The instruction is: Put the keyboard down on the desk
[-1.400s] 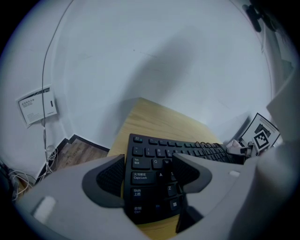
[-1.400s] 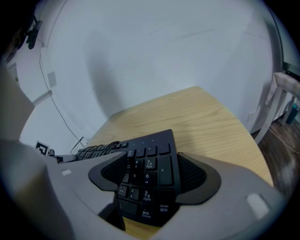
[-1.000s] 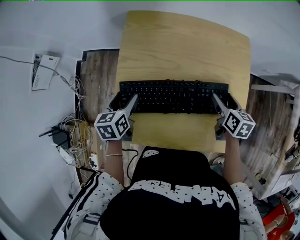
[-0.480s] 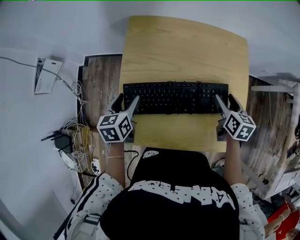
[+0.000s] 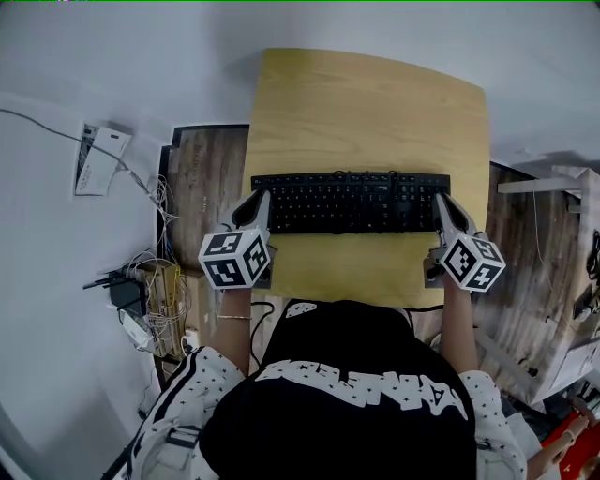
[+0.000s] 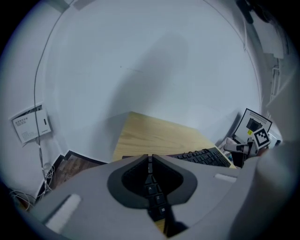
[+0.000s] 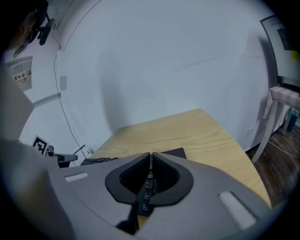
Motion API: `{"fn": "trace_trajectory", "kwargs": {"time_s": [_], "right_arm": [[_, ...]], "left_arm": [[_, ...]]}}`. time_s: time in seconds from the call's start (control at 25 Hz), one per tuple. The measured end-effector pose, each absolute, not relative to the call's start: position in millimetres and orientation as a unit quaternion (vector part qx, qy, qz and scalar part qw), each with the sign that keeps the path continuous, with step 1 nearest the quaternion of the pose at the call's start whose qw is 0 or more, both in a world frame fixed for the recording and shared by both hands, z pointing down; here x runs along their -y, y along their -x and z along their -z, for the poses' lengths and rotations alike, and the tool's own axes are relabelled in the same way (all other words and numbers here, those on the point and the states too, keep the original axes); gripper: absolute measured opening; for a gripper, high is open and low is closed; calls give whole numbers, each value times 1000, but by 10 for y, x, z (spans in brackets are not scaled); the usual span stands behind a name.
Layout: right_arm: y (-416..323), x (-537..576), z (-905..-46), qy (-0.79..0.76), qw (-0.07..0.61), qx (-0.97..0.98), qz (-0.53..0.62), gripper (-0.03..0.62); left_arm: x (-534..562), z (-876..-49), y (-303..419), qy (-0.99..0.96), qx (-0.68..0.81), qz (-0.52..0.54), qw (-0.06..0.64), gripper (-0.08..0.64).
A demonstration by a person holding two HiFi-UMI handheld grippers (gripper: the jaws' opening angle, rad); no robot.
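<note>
One wooden desk before white wall

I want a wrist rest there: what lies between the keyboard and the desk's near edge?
Nothing: in the head view the desk is bare wood from the keyboard to its near edge, partly under the person's shirt.

A light wooden desk stands against a white wall. Dark wood-plank floor flanks the desk; tangled cables lie left of it

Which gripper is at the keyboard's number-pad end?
The right gripper; the left gripper is at the keyboard's letter end. Both just closed their jaws, empty.
</note>
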State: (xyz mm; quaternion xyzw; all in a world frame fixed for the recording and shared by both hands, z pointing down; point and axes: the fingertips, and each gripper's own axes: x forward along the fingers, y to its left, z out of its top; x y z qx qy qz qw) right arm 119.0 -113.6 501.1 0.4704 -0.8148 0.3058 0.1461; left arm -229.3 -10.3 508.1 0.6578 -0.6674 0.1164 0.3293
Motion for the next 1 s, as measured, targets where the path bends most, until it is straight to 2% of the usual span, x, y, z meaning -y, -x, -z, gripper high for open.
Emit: {"fn": "trace_trajectory", "kwargs": {"time_s": [0.04,0.08,1.0], "right_arm": [[-1165,1126,-4988,-467,142,817,-305,14],[-1137,1116,-4967,-463,141,820,-305,12],[-922,939,-4460,-386,117,872,-279,11]], "left_arm": [[95,-5065,2288,-658,668,-118,327,20],[88,-5052,2277,-659,668,-122,324,4],[0,-4254,1604,-715,645,-92,255,0]]}}
